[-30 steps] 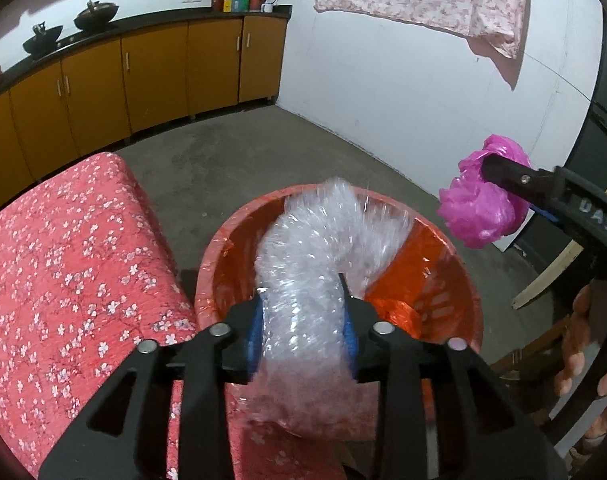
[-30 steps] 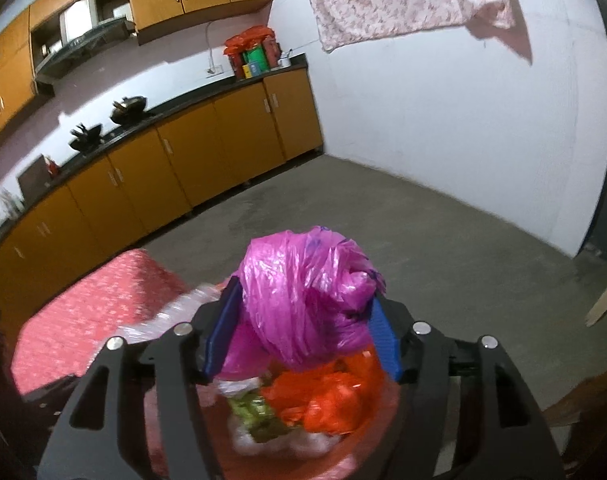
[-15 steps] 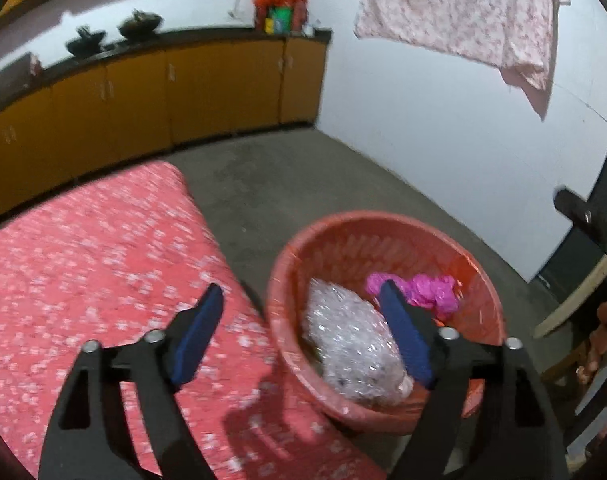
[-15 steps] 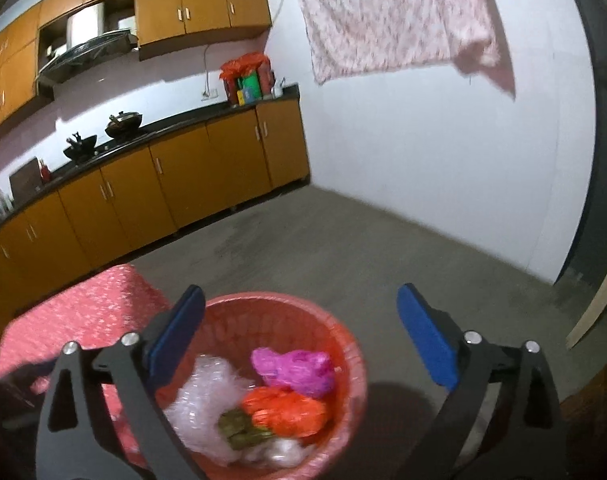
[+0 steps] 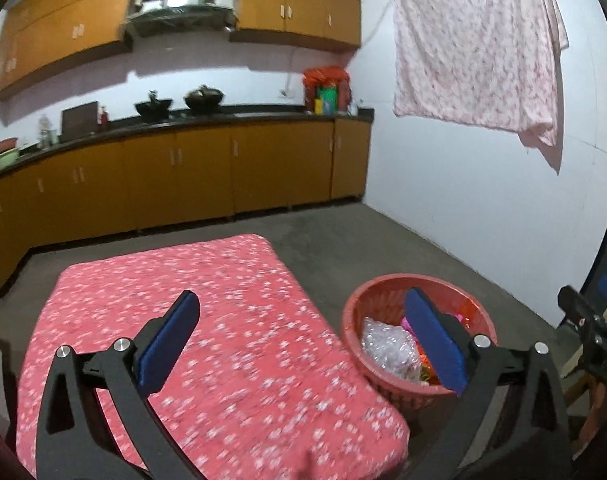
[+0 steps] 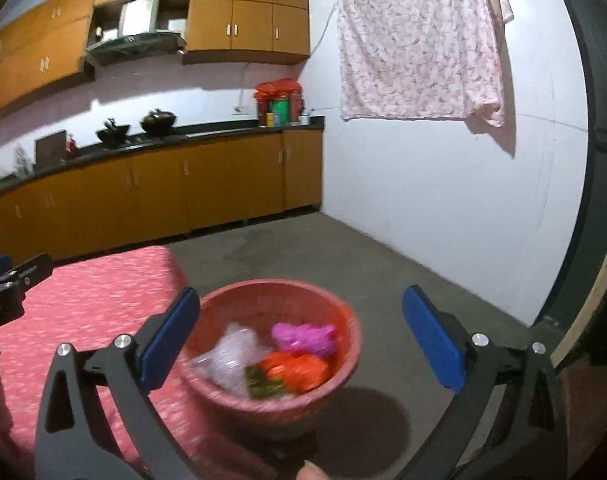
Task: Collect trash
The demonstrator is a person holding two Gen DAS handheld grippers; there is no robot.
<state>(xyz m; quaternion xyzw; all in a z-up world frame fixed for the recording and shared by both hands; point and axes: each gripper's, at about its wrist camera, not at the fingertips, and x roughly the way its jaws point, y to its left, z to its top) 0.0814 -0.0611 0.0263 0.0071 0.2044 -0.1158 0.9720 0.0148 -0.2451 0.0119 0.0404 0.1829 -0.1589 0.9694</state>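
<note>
Left wrist view, gripper: my left gripper (image 5: 301, 340) fills the lower half of the frame with its blue-padded jaws spread wide and nothing between them.
Left wrist view, basket: the round red plastic basket (image 5: 383, 286) sits at lower right of the frame, on the grey floor just beside the edge of the pink floral-covered table (image 5: 175, 280).
Left wrist view, trash: a crumpled clear bubble-wrap wad (image 5: 387, 346) lies inside the basket; a sliver of magenta and orange shows behind my right-hand pad, too hidden to name from here.
Left wrist view, table: I see no loose litter on the cloth in this frame, though the picture is soft with blur.
Left wrist view, other claw: a black tip with a blue pad at the far right edge is part of my right gripper.
Right wrist view, gripper: my right gripper (image 6: 299, 342) is likewise spread wide and empty, across the bottom of the frame.
Right wrist view, basket contents: at lower centre, the basket holds the clear wad, a crumpled magenta plastic bag (image 6: 303, 336), a crumpled orange plastic bag (image 6: 295, 366) and a dark green scrap (image 6: 259, 380).
Progress: I judge both loads delivered; four pieces are in.
Left to do: nothing further to pick up shows in either view, so I take the collecting as done or nearly so.
</note>
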